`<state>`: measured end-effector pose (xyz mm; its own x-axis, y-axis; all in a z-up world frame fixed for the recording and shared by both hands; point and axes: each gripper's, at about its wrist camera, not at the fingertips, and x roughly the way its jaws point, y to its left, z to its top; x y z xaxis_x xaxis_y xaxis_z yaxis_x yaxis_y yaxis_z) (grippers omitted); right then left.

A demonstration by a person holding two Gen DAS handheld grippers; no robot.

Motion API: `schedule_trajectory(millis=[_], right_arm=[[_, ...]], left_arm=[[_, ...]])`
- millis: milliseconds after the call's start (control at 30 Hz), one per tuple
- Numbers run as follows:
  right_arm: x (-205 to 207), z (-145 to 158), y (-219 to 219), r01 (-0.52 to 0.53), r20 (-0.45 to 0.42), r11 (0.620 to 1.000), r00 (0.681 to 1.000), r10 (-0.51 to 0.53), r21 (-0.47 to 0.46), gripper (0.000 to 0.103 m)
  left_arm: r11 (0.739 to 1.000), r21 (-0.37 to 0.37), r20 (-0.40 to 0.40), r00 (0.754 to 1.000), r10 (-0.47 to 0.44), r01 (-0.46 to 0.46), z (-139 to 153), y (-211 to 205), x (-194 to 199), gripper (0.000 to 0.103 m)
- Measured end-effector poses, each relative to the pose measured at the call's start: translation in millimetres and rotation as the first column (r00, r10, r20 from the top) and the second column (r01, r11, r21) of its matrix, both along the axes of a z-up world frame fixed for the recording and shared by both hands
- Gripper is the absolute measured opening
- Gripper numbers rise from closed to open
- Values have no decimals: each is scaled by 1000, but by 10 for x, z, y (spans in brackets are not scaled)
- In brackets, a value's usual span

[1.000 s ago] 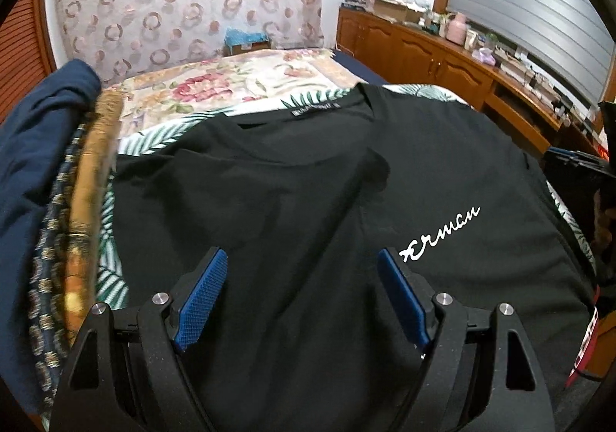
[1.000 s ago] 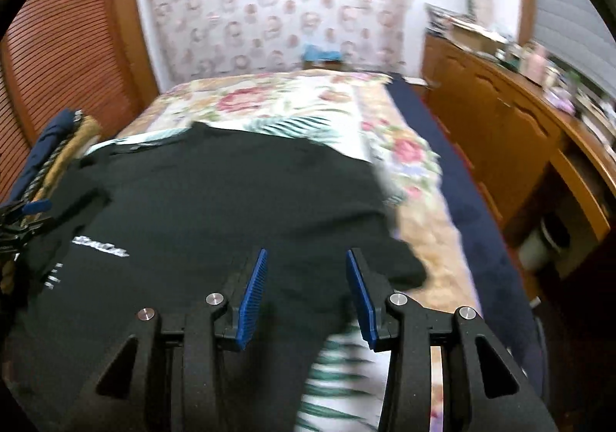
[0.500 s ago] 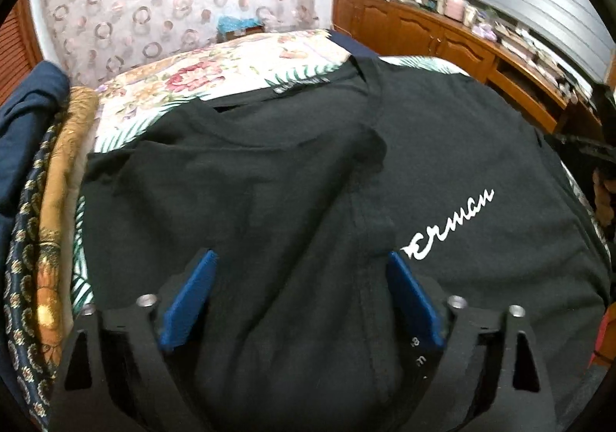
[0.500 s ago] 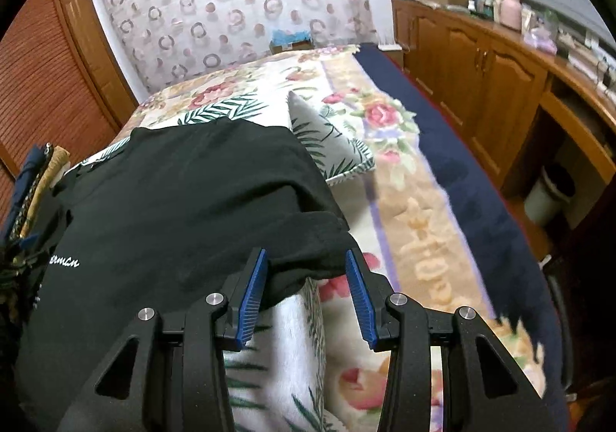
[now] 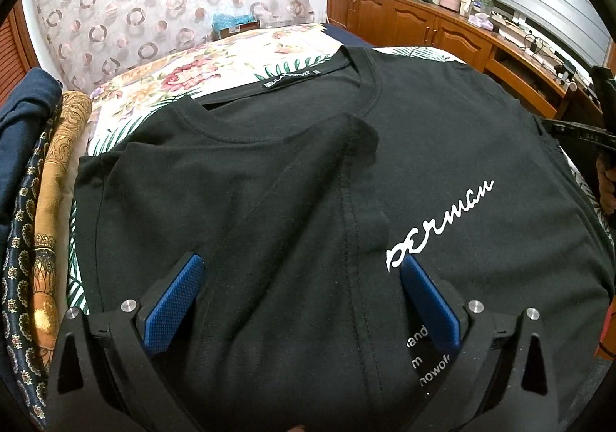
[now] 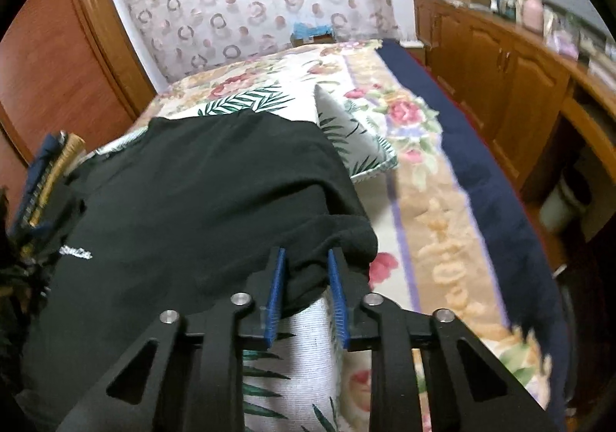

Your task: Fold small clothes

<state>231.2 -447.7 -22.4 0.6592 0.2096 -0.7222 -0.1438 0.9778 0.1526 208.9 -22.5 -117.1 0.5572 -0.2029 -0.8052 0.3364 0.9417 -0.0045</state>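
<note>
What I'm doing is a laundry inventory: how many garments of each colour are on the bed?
black T-shirt: 1
plain navy garment: 1
navy garment with gold pattern: 1
golden-brown garment: 1
Total: 4, with the last three stacked at the left edge.

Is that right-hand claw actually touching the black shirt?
Touching. The right wrist view shows the right gripper with its blue pads, just closed in, pinching the black shirt's sleeve edge.
</note>
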Motion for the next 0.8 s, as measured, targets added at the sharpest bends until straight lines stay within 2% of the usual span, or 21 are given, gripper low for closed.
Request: schedule_trajectory(millis=[100, 300, 433, 600, 800], right_arm=[[-20, 39, 52, -4, 27, 999, 1000, 5, -52, 8], [-163, 287, 231, -69, 133, 997, 988, 73, -36, 7], [-282, 402, 462, -140, 162, 990, 976, 144, -34, 7], [-439, 308, 742, -241, 131, 970, 961, 243, -31, 7], [-485, -18, 774, -276, 40, 961, 960, 277, -25, 7]], left_arm=[[1000, -1, 0, 1000, 0, 0, -3, -4, 5, 103], [1000, -1, 0, 1000, 0, 0, -4, -5, 5, 103], [1000, -1, 0, 1000, 0, 0, -4, -7, 6, 103], [1000, -1, 0, 1000, 0, 0, 1, -1, -4, 103], [1000, 2, 3, 1000, 1, -1, 3, -4, -7, 103]])
